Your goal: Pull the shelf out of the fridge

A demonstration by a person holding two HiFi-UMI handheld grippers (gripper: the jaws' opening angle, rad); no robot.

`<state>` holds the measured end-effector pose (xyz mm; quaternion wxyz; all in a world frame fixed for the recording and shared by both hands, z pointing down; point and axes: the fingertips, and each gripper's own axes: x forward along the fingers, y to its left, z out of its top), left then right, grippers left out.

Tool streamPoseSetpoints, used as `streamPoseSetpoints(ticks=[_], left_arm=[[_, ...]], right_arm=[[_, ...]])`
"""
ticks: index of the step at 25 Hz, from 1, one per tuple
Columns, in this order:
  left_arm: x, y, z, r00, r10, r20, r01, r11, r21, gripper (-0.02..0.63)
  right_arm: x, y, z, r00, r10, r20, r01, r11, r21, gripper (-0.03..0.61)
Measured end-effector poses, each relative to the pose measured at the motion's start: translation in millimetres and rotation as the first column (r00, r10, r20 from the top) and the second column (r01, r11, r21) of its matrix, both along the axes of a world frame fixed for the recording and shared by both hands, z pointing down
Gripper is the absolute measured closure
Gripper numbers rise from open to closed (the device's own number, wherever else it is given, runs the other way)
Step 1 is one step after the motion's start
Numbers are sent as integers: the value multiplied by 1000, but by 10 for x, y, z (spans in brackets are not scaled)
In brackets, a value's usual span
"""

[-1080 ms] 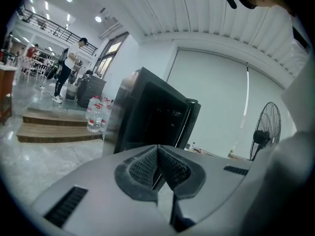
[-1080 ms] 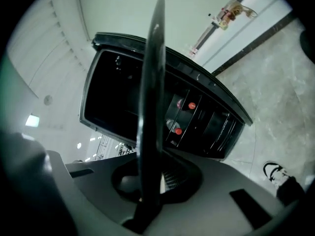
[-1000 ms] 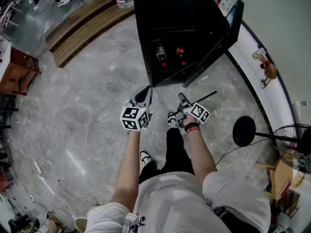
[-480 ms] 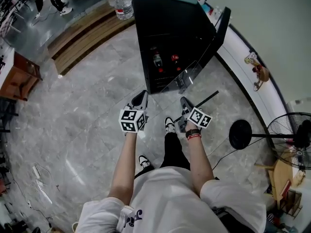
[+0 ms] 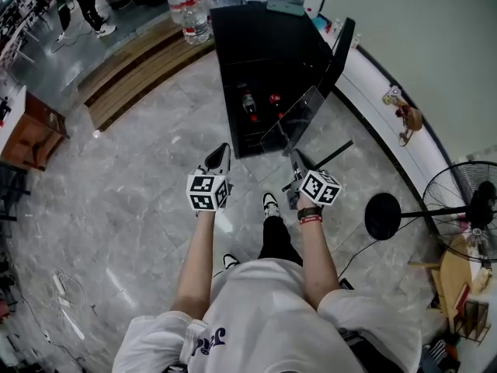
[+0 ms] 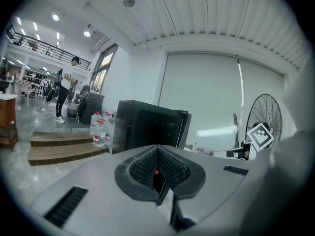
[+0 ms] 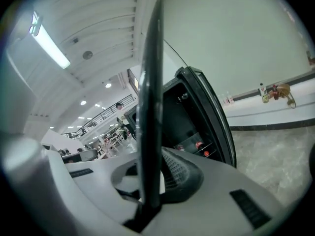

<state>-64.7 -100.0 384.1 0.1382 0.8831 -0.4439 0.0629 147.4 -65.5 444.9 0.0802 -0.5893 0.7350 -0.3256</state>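
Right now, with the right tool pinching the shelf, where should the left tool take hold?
Likely the shelf by its near edge, left of the right tool, coming toward the fridge: the pane is thin and that edge faces the tools. The left tool is shut; open it.

Fridge (image 5: 264, 45): gloss black shell. Shelf (image 5: 291, 119): clear glass-like pane, dark edge. Floor (image 5: 140, 185): polished grey marble-look tile, reflective. Steps (image 5: 128, 72): matt wood planks. Left gripper (image 5: 220, 155) and right gripper (image 5: 295, 162): matt grey plastic, black ribbed pads (image 6: 140, 168). Bottles (image 5: 194, 10): clear plastic.
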Motion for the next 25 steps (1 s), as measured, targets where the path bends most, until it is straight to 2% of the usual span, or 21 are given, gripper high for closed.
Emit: streamPoseSetpoints(ticks=[8,15,25], left_arm=[[-56,74,-339,999,3,40,-6,996,85,597],[-141,112,-619,996,-27,85,12,984,177,597],[-198,131,-704,995,-31,94,12,979,201,597]], right_arm=[[-5,22,-562,998,31,-51,-26,994,104,554],[-79,46,-986,991,46,-128,-21,983,184,554],[-204,20,-1250,983,71,-172,-28,970,242,554]])
